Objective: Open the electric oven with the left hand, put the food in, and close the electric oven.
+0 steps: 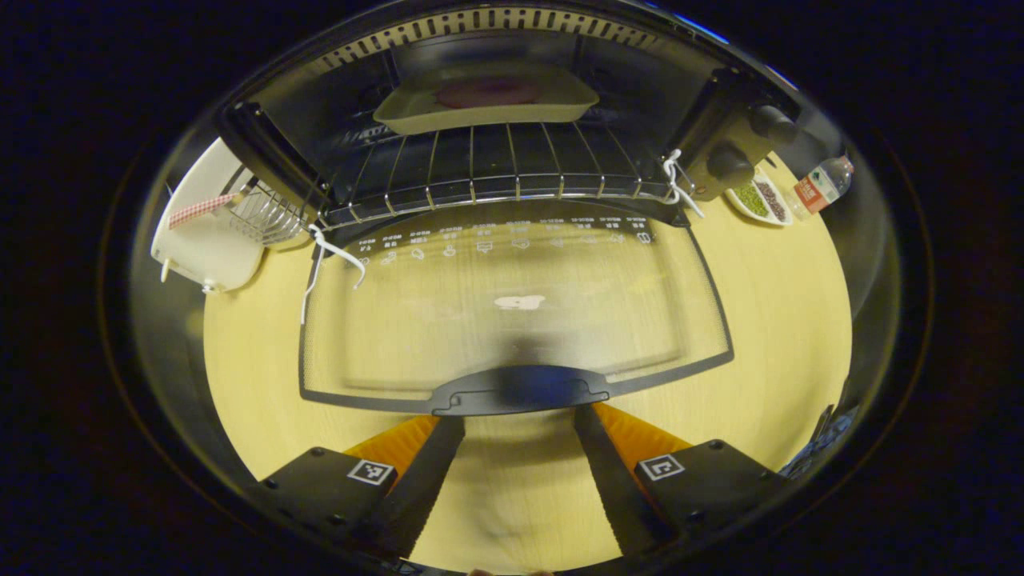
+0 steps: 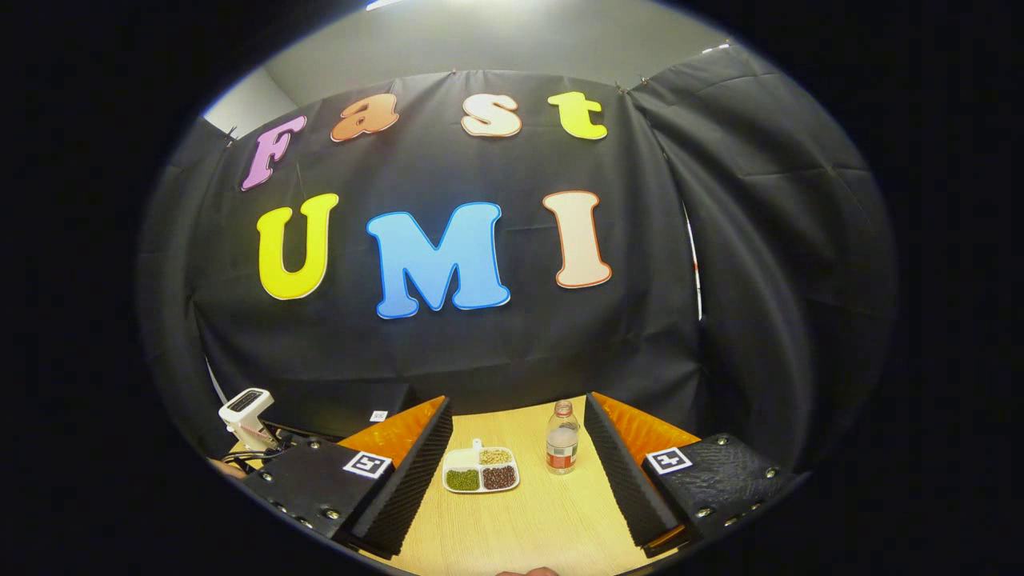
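Food tray (image 1: pixel 486 102) sits inside; left gripper (image 1: pixel 520 448) spreads unclenched at door handle (image 1: pixel 520 392), ready to close; right gripper (image 2: pixel 518 472) idles released.

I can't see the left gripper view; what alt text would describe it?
An electric oven stands open, its glass door folded down flat over a pale wooden table, with a tray of food sitting on the wire rack inside. The left gripper is open, its fingers either side of the door handle.
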`<control>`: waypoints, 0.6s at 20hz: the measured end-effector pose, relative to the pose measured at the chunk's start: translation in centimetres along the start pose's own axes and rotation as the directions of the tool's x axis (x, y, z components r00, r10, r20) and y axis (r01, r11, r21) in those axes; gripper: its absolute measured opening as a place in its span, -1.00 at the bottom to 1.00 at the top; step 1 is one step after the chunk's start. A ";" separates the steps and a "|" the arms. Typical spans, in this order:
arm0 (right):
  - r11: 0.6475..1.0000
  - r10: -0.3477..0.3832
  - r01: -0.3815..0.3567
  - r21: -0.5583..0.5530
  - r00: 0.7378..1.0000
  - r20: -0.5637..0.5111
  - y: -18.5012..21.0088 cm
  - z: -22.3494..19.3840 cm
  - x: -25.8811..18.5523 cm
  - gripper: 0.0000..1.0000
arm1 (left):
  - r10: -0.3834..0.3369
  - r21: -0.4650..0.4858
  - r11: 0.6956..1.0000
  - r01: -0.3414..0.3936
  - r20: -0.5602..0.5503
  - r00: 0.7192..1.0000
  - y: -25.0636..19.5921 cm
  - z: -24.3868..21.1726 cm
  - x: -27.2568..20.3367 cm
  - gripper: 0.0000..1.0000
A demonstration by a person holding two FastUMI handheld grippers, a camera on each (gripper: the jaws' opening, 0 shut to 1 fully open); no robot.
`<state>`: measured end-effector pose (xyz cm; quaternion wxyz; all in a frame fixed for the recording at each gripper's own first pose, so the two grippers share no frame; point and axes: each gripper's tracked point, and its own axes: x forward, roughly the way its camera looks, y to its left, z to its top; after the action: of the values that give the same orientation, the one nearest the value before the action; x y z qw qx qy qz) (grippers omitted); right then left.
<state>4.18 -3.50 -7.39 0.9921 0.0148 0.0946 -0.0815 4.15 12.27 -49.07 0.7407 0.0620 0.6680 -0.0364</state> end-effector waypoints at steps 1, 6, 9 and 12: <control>1.000 0.000 0.000 0.000 1.000 -0.004 0.3 0.0 0.3 0.99 | 0.007 -0.005 1.000 -0.007 -0.007 1.000 0.1 0.1 0.0 0.91; 1.000 0.013 -0.013 -0.014 1.000 -0.006 1.0 -0.2 1.0 0.99 | -0.003 -0.034 0.999 0.004 0.007 1.000 0.0 0.3 -0.3 0.99; 1.000 0.027 -0.027 -0.016 1.000 -0.008 1.5 -0.2 1.1 0.99 | 0.002 -0.033 0.999 -0.001 0.034 0.999 0.0 0.5 -1.2 0.97; 0.999 0.043 -0.044 -0.010 0.999 -0.001 1.9 -0.1 1.1 0.99 | -0.004 -0.037 0.999 0.006 0.057 0.998 -0.1 0.5 -2.3 0.83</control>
<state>5.54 -1.79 -7.69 0.9936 0.0121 0.0949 -0.0594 4.41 11.99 -46.69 0.7605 0.0456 0.6472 -0.0274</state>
